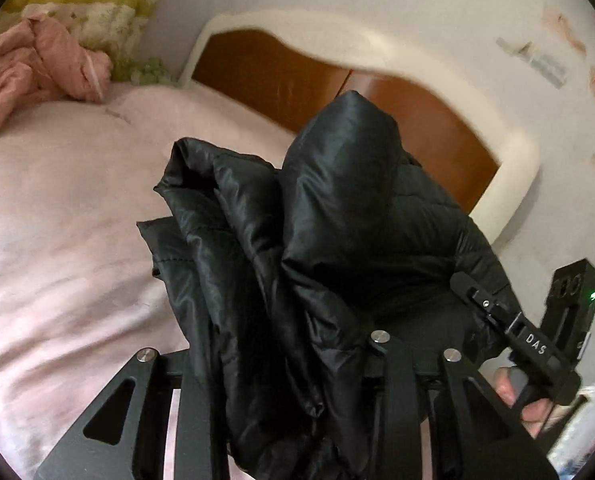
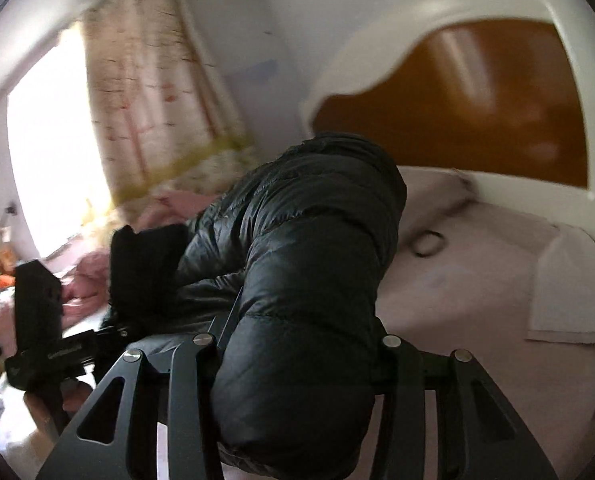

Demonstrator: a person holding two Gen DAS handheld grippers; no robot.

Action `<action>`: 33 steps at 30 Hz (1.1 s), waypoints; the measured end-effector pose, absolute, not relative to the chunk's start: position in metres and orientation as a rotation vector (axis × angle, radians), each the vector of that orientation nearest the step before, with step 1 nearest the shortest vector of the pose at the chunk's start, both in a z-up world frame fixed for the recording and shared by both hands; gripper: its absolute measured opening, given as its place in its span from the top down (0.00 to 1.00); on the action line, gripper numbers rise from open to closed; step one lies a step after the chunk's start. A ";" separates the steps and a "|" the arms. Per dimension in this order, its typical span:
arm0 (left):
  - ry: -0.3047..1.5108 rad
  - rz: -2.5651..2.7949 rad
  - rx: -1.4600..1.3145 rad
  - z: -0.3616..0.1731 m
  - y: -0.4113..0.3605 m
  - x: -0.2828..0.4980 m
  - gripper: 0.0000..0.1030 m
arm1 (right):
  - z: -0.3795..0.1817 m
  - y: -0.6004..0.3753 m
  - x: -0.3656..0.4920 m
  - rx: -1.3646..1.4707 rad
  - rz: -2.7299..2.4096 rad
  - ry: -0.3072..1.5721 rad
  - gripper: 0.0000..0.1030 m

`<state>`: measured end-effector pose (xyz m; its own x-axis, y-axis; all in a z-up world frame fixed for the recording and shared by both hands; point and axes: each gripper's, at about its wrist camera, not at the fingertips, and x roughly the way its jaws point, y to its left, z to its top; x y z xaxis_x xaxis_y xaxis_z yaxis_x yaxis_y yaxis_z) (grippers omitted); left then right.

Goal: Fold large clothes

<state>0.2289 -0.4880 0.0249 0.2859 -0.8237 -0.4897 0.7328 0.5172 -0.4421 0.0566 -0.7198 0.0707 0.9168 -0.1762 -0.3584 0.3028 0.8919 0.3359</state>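
A black quilted puffer jacket [image 1: 321,216] is bunched up and held above the pink bed [image 1: 57,216]. My left gripper [image 1: 285,364] is shut on a fold of the jacket, which drapes over its fingers and hides the tips. In the right wrist view the jacket [image 2: 297,280] fills the middle, and my right gripper [image 2: 297,364] is shut on it; its tips are hidden by the fabric too. The right gripper also shows at the right of the left wrist view [image 1: 537,332], and the left gripper at the left of the right wrist view [image 2: 49,336].
A crumpled pink garment [image 1: 37,72] lies at the far left of the bed. A brown headboard with a white padded frame [image 1: 377,92] stands behind. A curtain [image 2: 149,92] and a bright window [image 2: 49,152] are on the left. A black hair band [image 2: 427,243] lies on the bed.
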 end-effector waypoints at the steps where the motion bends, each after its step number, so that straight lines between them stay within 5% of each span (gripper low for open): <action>1: 0.768 -1.030 -0.117 0.013 -0.499 0.235 0.70 | 0.062 -0.728 0.061 0.403 -0.280 0.350 0.57; 3: 0.802 -0.984 -0.088 -0.012 -0.513 0.237 0.54 | 0.042 -0.744 0.071 0.433 -0.325 0.412 0.57; 9: 0.830 -0.919 -0.175 -0.027 -0.497 0.239 0.32 | 0.003 -0.760 0.079 0.489 -0.410 0.474 0.43; 13: 0.551 -0.758 0.073 0.008 -0.477 0.196 0.18 | 0.013 -0.742 0.083 0.385 -0.544 0.521 0.15; 17: 0.303 -0.635 0.193 0.041 -0.429 0.156 0.02 | 0.035 -0.700 0.068 0.200 -0.693 0.479 0.15; 23: 0.288 -0.657 0.157 0.069 -0.329 0.125 0.00 | 0.065 -0.639 0.026 0.265 -0.659 0.383 0.14; 27: 0.280 -0.562 0.193 0.060 -0.272 0.092 0.00 | 0.081 -0.576 0.006 0.296 -0.536 0.275 0.00; 33: 0.323 -0.477 0.168 0.036 -0.221 0.088 0.00 | 0.071 -0.488 0.022 0.242 -0.384 0.290 0.00</action>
<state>0.0879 -0.2206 0.0362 0.8390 -0.4226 -0.3428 0.4752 0.8760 0.0830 0.0224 -0.4878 0.0710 0.8872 -0.3313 -0.3212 0.3997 0.8995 0.1762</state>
